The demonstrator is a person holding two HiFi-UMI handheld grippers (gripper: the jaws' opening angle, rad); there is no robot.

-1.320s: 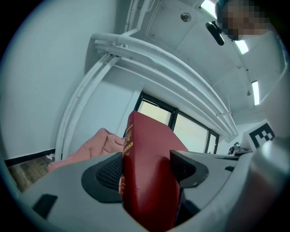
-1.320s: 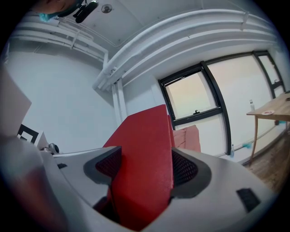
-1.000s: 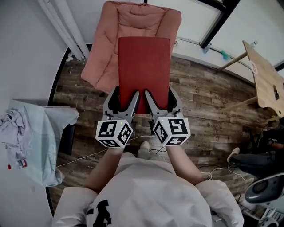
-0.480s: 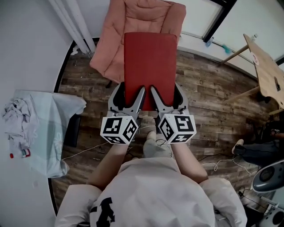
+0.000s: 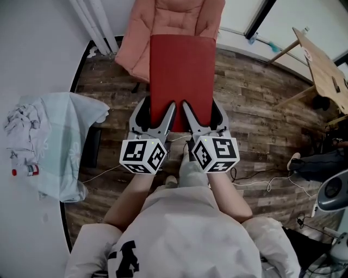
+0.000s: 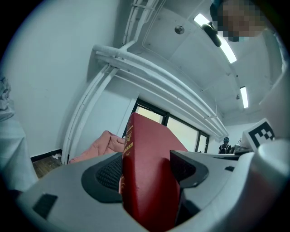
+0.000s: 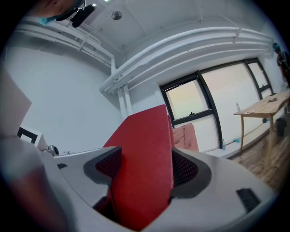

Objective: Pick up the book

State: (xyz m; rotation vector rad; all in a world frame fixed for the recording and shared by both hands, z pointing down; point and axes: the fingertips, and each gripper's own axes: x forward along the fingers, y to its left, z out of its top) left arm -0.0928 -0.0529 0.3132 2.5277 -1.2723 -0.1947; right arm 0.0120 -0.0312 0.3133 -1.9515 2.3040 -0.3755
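Red hardcover book (image 5: 182,76) is held in the air, gripped at its near edge by both claws side by side. In the head view its cover faces up and it reaches away from the person. Its far end overlaps the pink padded armchair (image 5: 179,16) that stands on the dark wooden plank floor (image 5: 255,103) below.

The left claw (image 5: 154,117) is closed on the book's near left corner. In the left gripper view the ribbed pads press both covers and the spine, with gold print on it, runs up between them. The right claw (image 5: 205,117) is clamped on the near right corner in the same way, one jaw on each face of the book.

The two marker cubes sit close together just in front of the person's pale sleeves. A crumpled pale cloth (image 5: 54,141) lies well to the left, by a white wall. White pipes (image 5: 95,27) run down that wall beside the armchair.
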